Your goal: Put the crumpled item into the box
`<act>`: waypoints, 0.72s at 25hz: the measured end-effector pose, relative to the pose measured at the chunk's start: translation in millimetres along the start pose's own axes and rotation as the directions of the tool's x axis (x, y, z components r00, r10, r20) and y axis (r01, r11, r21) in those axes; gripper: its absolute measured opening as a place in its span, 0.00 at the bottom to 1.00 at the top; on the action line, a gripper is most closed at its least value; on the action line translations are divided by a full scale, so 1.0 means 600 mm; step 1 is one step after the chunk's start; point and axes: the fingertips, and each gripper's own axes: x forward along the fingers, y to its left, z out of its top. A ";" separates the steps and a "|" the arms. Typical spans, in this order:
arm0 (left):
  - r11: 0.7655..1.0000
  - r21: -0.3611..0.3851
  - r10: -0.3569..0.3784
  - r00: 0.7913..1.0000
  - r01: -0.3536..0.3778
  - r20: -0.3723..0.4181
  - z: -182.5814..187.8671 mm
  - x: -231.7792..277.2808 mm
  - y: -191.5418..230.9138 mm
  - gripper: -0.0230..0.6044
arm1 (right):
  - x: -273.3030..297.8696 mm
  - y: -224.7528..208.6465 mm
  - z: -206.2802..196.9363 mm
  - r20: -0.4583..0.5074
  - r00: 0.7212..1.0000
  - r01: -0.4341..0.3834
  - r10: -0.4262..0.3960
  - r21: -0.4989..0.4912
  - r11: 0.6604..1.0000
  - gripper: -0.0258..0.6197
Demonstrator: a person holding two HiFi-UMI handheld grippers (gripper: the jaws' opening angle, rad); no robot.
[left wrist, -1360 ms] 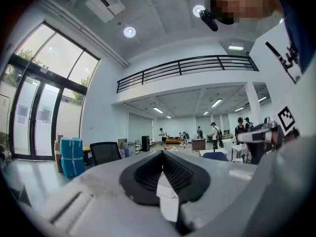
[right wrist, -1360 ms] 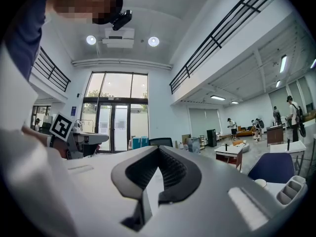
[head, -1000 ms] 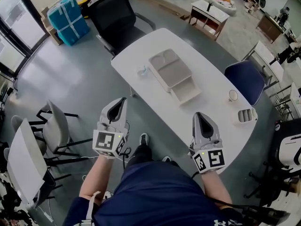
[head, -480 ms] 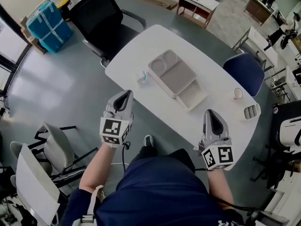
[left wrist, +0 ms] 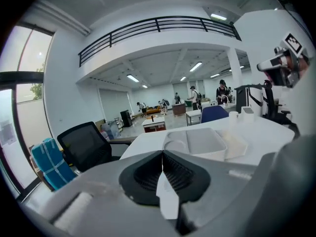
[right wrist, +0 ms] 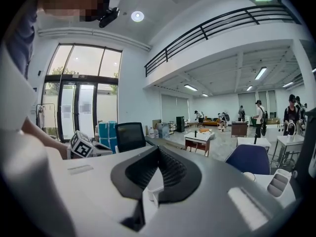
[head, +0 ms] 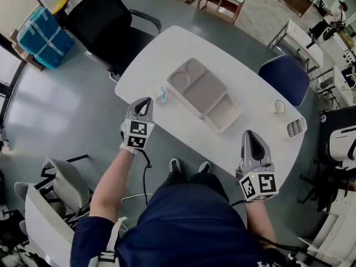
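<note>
A small crumpled clear-bluish item (head: 162,96) lies near the white table's (head: 167,49) left front edge. Just right of it sits the beige box (head: 197,87), its lid (head: 223,113) lying open beside it. My left gripper (head: 146,101) hovers at the table edge, its tip just short of the crumpled item, jaws shut and empty. My right gripper (head: 250,134) is held off the table's near right edge, shut with nothing in it. In the left gripper view the shut jaws (left wrist: 162,154) point over the box (left wrist: 205,142); the crumpled item is hidden there. The right gripper view shows its jaws (right wrist: 157,151) closed.
A black office chair (head: 108,24) stands behind the table's left end and a blue chair (head: 286,77) at its right. A small round cup (head: 279,107) and a grey ridged holder (head: 295,128) sit at the table's right end. Grey chairs (head: 67,185) stand at lower left.
The person has stepped closer to the table. My left gripper has moved forward to the table edge beside the crumpled item. The right gripper stays low at the right.
</note>
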 end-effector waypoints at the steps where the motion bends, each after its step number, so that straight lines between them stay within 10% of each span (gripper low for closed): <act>1: 1.000 0.007 -0.010 1.000 0.010 -0.030 -0.016 0.018 -0.003 0.04 | 0.001 -0.007 -0.002 -0.003 1.000 0.005 -0.005 0.004 1.000 0.04; 7: 0.986 0.115 -0.089 0.960 0.123 -0.265 -0.103 0.104 -0.013 0.24 | 0.007 -0.034 -0.007 -0.011 1.000 0.020 -0.020 0.024 1.000 0.04; 18: 0.901 0.218 -0.173 0.772 0.375 -0.612 -0.225 0.192 -0.030 0.30 | -0.026 -0.101 -0.042 -0.050 0.991 0.130 -0.127 0.075 0.989 0.04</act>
